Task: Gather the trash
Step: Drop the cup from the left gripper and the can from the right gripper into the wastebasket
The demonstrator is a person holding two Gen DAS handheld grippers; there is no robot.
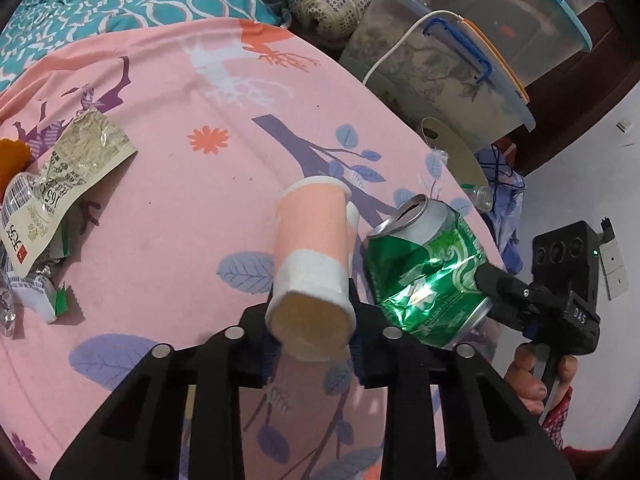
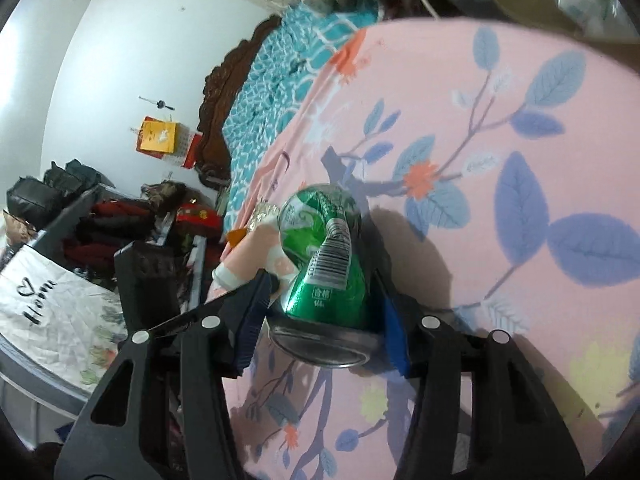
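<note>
On the pink flowery bed sheet [image 1: 168,208] we have trash lying about, and we hold a piece of it in each hand.

Our left gripper [image 1: 312,344] is squeezed shut on a pink paper cup [image 1: 314,256]. The cup sits low in the middle of the left picture. Its bottom faces us and its mouth points away, up the picture, so its long way runs straight out along the fingers.

Our right gripper [image 2: 324,320] is closed on a green can [image 2: 324,264]. The can is dented. Its flat bottom faces the camera in the right picture, and its top with the drinking hole points away. In the left picture the can [image 1: 428,276] is just beside the cup, on its right, and they look like they touch or almost touch.

More trash waits at the left edge of the left picture: a crumpled snack wrapper [image 1: 68,184] and some small torn bits under it. They lie well apart from the cup, nearer to our left hand than to our right one.

We can't see a trash bin or bag in either picture. At the upper right of the left picture are clear plastic storage boxes [image 1: 440,68] with lids. What is in them is too blurry to tell.

We think both hands are full, so next we need a place to drop the cup and can.
</note>
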